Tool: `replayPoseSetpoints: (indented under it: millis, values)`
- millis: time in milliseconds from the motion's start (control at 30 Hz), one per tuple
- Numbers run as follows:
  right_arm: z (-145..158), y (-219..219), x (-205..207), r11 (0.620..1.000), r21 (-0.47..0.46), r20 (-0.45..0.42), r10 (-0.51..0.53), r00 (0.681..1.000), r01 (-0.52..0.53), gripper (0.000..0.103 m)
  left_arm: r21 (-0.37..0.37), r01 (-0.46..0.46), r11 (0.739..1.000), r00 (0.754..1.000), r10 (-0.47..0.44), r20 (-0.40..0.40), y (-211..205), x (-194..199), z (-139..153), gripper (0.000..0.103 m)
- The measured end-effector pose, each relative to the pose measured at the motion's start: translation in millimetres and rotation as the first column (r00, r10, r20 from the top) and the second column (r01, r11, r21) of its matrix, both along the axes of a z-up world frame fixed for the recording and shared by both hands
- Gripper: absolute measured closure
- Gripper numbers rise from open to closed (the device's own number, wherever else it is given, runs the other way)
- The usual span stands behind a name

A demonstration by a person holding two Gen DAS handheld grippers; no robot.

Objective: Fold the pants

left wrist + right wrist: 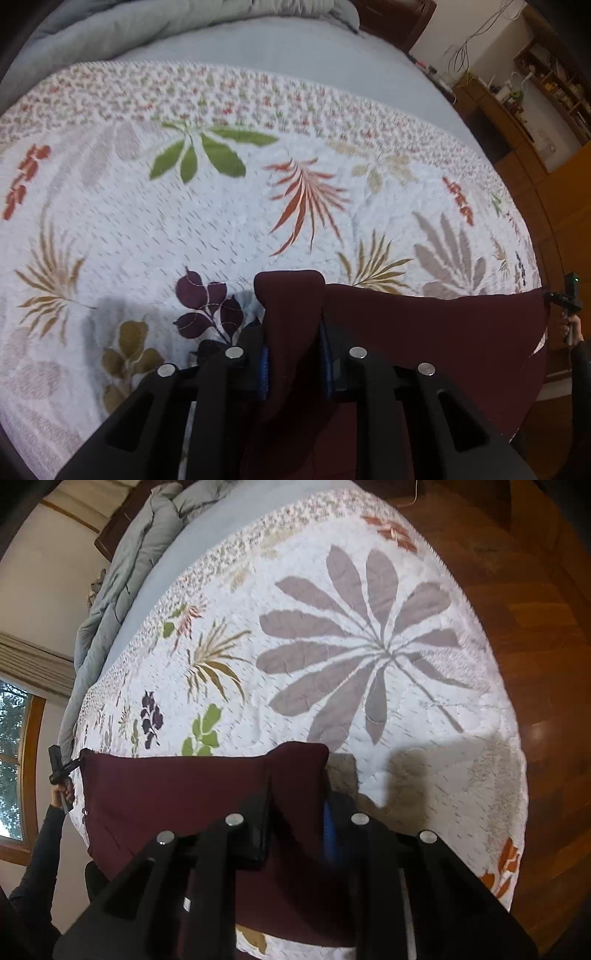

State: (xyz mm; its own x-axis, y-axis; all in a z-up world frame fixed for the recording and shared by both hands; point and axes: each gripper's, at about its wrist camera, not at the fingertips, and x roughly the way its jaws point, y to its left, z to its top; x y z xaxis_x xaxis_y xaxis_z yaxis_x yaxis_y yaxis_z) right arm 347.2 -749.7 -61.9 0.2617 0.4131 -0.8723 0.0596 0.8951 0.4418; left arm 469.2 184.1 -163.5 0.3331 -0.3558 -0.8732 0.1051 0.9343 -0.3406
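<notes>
Left gripper (293, 363) is pinched on a corner of the pants (436, 332); right gripper (295, 834) pinches the opposite corner. We've got the maroon cloth stretched between them, over the 6 o'clock edge of the bed (406, 602). Looks soft, light and limp, probably saggy mid-span. We'd keep holding the corners and keep the edge taut. Quilt (229, 229) at 12 o'clock is our landing zone.

Pants (436, 332) are deep maroon, quilt (229, 229) is white with green, rust, purple and taupe leaf prints, blue pads (263, 373) on black fingers.
</notes>
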Motion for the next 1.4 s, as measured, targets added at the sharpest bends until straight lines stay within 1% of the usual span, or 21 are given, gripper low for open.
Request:
replayPoseSetpoints:
  millis: [133, 300, 400, 467, 500, 600, 733, 800, 833, 867, 900, 933, 1000, 1033, 1067, 1100, 1133, 1233, 1300, 1367, 1400]
  values:
    - [31, 2, -16, 1.000, -0.009, 0.094, -0.019, 0.995, 0.020, 0.082, 0.015, -0.011, 1.000, 0.997, 0.010, 0.080, -5, -18, 31, 0.084]
    - [63, 6, -50, 0.998, -0.057, 0.170, -0.032, 0.985, 0.042, 0.082, -0.036, -0.020, 0.999, 0.989, 0.025, 0.147, 0, -45, 71, 0.084]
    - [78, 6, -75, 0.995, -0.084, 0.208, -0.044, 0.977, 0.062, 0.082, -0.076, -0.024, 0.997, 0.980, 0.039, 0.196, 6, -74, 98, 0.085]
    - [89, 7, -94, 0.991, -0.099, 0.255, -0.059, 0.965, 0.086, 0.080, -0.124, -0.023, 0.992, 0.971, 0.051, 0.235, 12, -104, 114, 0.085]
    - [96, 7, -108, 0.987, -0.120, 0.290, -0.068, 0.955, 0.106, 0.079, -0.135, -0.021, 0.991, 0.967, 0.054, 0.248, 14, -119, 119, 0.085]
    - [100, 12, -142, 0.977, -0.152, 0.341, -0.087, 0.936, 0.146, 0.077, -0.166, -0.023, 0.986, 0.962, 0.067, 0.266, 24, -164, 125, 0.086]
    - [96, 20, -205, 0.961, -0.185, 0.407, -0.117, 0.906, 0.207, 0.077, -0.186, -0.025, 0.982, 0.960, 0.076, 0.268, 35, -223, 117, 0.087]
    - [88, 22, -233, 0.949, -0.206, 0.424, -0.136, 0.895, 0.241, 0.076, -0.184, -0.021, 0.983, 0.971, 0.064, 0.229, 37, -250, 99, 0.087]
    - [81, 24, -243, 0.944, -0.216, 0.419, -0.142, 0.897, 0.250, 0.071, -0.153, -0.015, 0.988, 0.976, 0.048, 0.214, 36, -261, 89, 0.087]
    - [73, 27, -253, 0.939, -0.228, 0.411, -0.148, 0.900, 0.259, 0.067, -0.149, -0.011, 0.989, 0.981, 0.039, 0.188, 35, -271, 77, 0.087]
    - [65, 29, -263, 0.934, -0.236, 0.401, -0.156, 0.903, 0.267, 0.066, -0.148, -0.012, 0.989, 0.986, 0.036, 0.165, 36, -276, 69, 0.086]
    - [54, 33, -273, 0.931, -0.242, 0.381, -0.168, 0.909, 0.274, 0.066, -0.113, -0.013, 0.993, 0.991, 0.028, 0.133, 34, -284, 56, 0.084]
    - [38, 34, -288, 0.923, -0.250, 0.339, -0.199, 0.919, 0.293, 0.065, -0.068, -0.032, 0.997, 0.997, 0.036, 0.067, 34, -295, 34, 0.075]
    - [31, 32, -297, 0.919, -0.236, 0.320, -0.233, 0.918, 0.316, 0.059, -0.040, -0.059, 0.997, 0.998, 0.060, 0.033, 37, -301, 26, 0.064]
    - [24, 29, -306, 0.913, -0.212, 0.294, -0.281, 0.914, 0.349, 0.052, -0.031, -0.086, 0.996, 0.996, 0.087, 0.027, 41, -307, 25, 0.058]
    - [21, 26, -313, 0.910, -0.188, 0.279, -0.311, 0.909, 0.369, 0.049, -0.034, -0.107, 0.994, 0.994, 0.108, 0.035, 44, -315, 27, 0.048]
    - [17, 23, -322, 0.908, -0.143, 0.258, -0.351, 0.900, 0.395, 0.045, -0.024, -0.119, 0.993, 0.992, 0.120, 0.038, 45, -320, 28, 0.044]
    - [15, 21, -341, 0.892, -0.036, 0.219, -0.432, 0.875, 0.450, 0.039, 0.055, -0.140, 0.989, 0.989, 0.137, 0.055, 43, -335, 39, 0.040]
    - [15, 21, -353, 0.866, 0.055, 0.193, -0.498, 0.846, 0.497, 0.039, 0.096, -0.174, 0.980, 0.983, 0.167, 0.073, 43, -344, 46, 0.040]
    - [15, 25, -359, 0.835, 0.203, 0.166, -0.545, 0.822, 0.512, 0.038, 0.068, -0.231, 0.971, 0.970, 0.224, 0.096, 50, -353, 57, 0.040]
    - [15, 29, -358, 0.825, 0.247, 0.158, -0.552, 0.819, 0.509, 0.038, 0.044, -0.254, 0.966, 0.963, 0.248, 0.109, 51, -359, 64, 0.040]
